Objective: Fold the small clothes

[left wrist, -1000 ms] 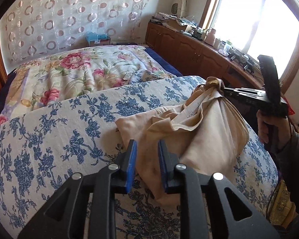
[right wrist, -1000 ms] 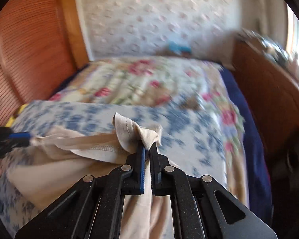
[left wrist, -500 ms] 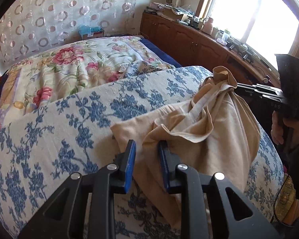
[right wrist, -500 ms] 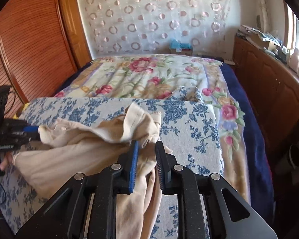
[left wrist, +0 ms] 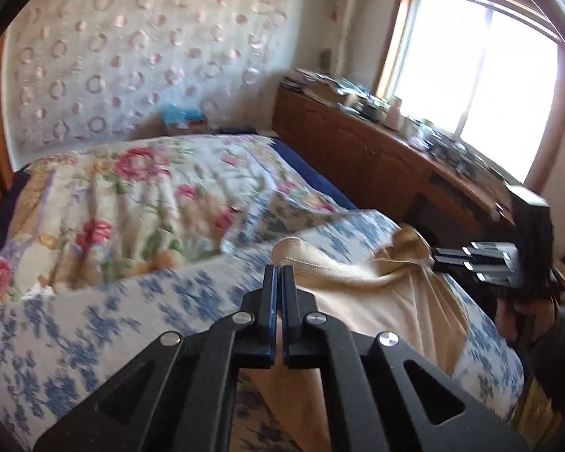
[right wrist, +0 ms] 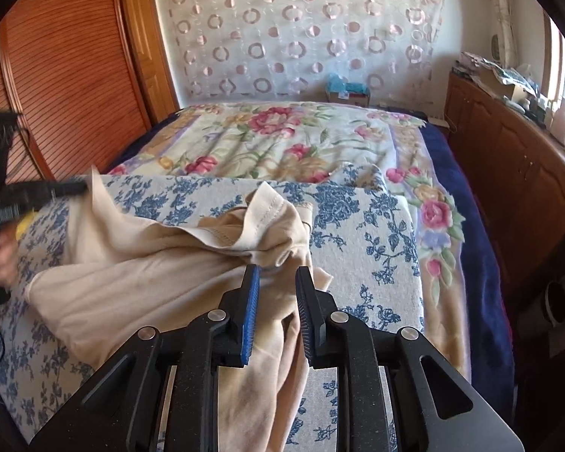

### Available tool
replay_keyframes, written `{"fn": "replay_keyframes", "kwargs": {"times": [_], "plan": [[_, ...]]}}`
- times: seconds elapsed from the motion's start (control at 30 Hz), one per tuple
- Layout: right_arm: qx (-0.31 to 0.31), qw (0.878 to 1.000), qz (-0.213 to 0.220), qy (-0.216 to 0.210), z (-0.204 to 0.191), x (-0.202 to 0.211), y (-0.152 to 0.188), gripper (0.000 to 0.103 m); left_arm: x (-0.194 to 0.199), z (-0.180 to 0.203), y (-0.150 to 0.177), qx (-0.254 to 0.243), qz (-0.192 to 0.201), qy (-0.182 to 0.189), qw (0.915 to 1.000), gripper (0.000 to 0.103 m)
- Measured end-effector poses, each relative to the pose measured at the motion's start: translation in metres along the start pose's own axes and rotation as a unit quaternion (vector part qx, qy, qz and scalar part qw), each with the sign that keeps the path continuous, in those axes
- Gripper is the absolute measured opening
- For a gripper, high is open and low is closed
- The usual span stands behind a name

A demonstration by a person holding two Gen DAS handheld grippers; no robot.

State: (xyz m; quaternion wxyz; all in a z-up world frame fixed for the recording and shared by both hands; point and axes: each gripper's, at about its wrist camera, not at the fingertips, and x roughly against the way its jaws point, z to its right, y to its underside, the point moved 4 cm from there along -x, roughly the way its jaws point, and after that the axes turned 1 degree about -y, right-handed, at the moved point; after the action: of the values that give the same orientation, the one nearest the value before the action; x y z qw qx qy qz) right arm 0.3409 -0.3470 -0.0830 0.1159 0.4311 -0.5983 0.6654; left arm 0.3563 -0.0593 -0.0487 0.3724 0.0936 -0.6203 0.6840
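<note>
Left wrist view: one beige garment (left wrist: 376, 301) — left claw (left wrist: 279, 275) pinching it, right claw (right wrist: 278, 282) narrowly open.

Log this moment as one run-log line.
left tool: shut on beige garment edge, lifted | right tool: open over garment | surface: blue-floral cover

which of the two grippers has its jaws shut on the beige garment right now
The left gripper: its jaws are shut on the beige garment's stitched edge. The right gripper stands open, cloth lying loose between its pads.
</note>
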Motion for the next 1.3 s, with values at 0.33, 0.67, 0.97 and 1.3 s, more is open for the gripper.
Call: {"fn": "replay_keyframes", "kwargs": {"times": [0.33,0.67,0.97,1.3], "plan": [[0.006,1.0,-0.004,0.012,-0.008,-0.002,0.0,0.043,-0.022,-0.014,0.01,-0.008,-0.067,-0.018,0.9976,0.004],[-0.015,0.999,-0.028,0.012,0.003,-0.019,-0.007,0.046,-0.025,-0.002,0.053,-0.004,-0.121,-0.007,0.9926,0.014],[-0.018,0.998,-0.054,0.018,0.006,-0.025,0.011,0.069,-0.046,-0.002,0.079,-0.003,-0.167,-0.021,0.9858,0.02],[-0.058,0.996,-0.071,-0.013,0.014,-0.038,0.025,0.072,-0.051,0.001,0.077,0.008,-0.164,-0.047,0.9853,0.022]]}}
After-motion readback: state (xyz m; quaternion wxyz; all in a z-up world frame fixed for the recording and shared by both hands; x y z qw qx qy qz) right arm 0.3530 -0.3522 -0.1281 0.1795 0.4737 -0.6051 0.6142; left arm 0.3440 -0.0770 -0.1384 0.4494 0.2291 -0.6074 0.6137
